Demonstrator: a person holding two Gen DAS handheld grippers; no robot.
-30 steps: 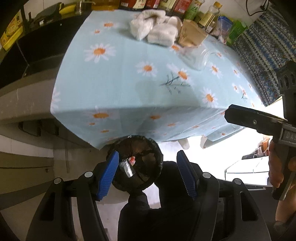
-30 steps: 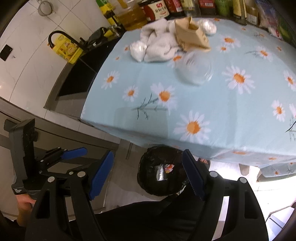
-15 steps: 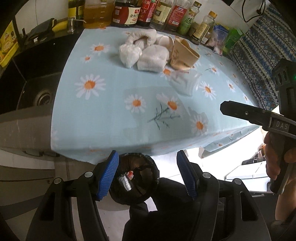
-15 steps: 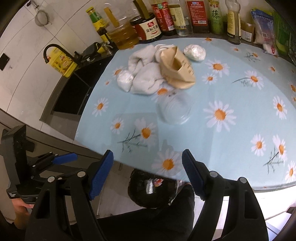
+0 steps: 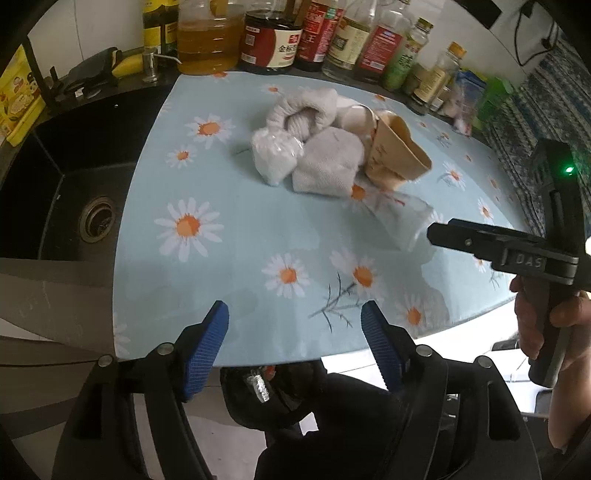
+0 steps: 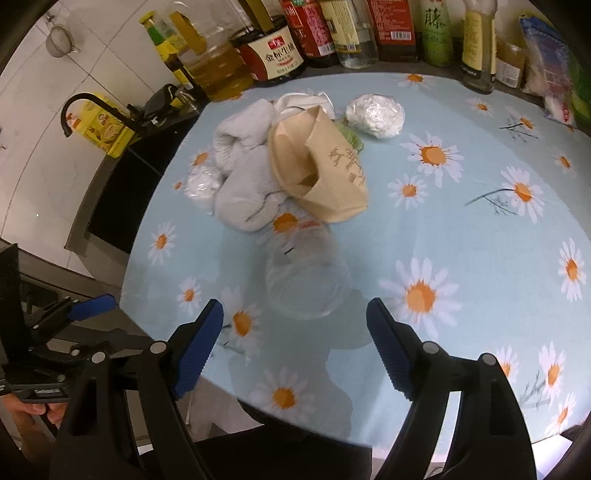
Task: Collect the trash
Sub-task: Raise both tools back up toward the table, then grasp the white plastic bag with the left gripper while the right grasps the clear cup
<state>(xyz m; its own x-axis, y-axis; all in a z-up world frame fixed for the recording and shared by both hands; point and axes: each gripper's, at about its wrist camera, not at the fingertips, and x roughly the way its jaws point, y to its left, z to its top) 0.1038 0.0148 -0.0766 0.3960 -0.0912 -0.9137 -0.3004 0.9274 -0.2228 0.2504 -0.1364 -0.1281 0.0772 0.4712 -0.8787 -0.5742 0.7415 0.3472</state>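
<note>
A heap of trash lies on the daisy tablecloth (image 5: 229, 266): grey cloths (image 6: 243, 173), a brown paper bag (image 6: 325, 177), white wrapped lumps (image 6: 375, 114) and a clear plastic cup (image 6: 306, 280) on its side. My right gripper (image 6: 295, 314) hovers just short of the cup, its jaws opening, and the pads are not touching it. My left gripper (image 5: 295, 317) hangs over the table's near edge, jaws opening too, with nothing between them. Below that edge sits the black-lined bin (image 5: 266, 387) with a foil scrap inside.
Sauce and oil bottles (image 5: 280, 33) line the back of the table. A black sink (image 5: 74, 184) with a faucet (image 6: 85, 107) lies to the left. A hand holds the right gripper's handle (image 5: 554, 295) at the right edge of the left wrist view.
Both grippers have moved from above the bin forward over the table. The bin has slid under the table edge in both views. Both pairs of jaws stand a little wider.
</note>
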